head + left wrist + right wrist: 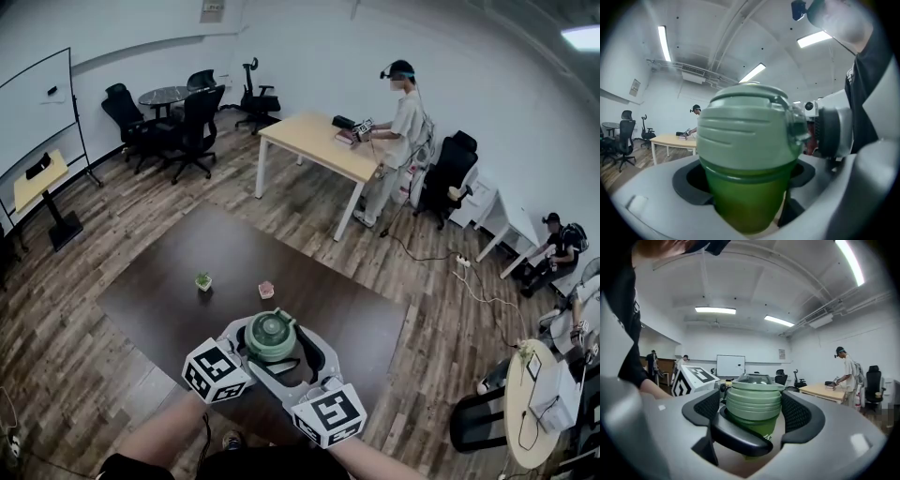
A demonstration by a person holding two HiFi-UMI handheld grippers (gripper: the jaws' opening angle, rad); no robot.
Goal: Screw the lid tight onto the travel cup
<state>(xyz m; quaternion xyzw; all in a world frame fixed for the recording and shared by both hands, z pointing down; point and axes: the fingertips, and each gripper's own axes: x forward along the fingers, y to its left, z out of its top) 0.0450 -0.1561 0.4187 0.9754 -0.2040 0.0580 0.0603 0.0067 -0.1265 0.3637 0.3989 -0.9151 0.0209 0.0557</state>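
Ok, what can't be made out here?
Base of the travel cup: both gripper views, behind tool bodies.
Its print: right gripper view, covered by the left tool.
Thread under the lid: hidden in every view.
On the table, green thing and pink thing: head view, too small.

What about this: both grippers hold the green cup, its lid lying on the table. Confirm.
Wrong: the lid sits on the cup, not the table; the right gripper view shows it. Left gripper and right gripper do hold the cup.

Green travel cup [745, 197] upright, pale-green ribbed lid [745, 136] seated on top, aloft above dark table [159, 291].
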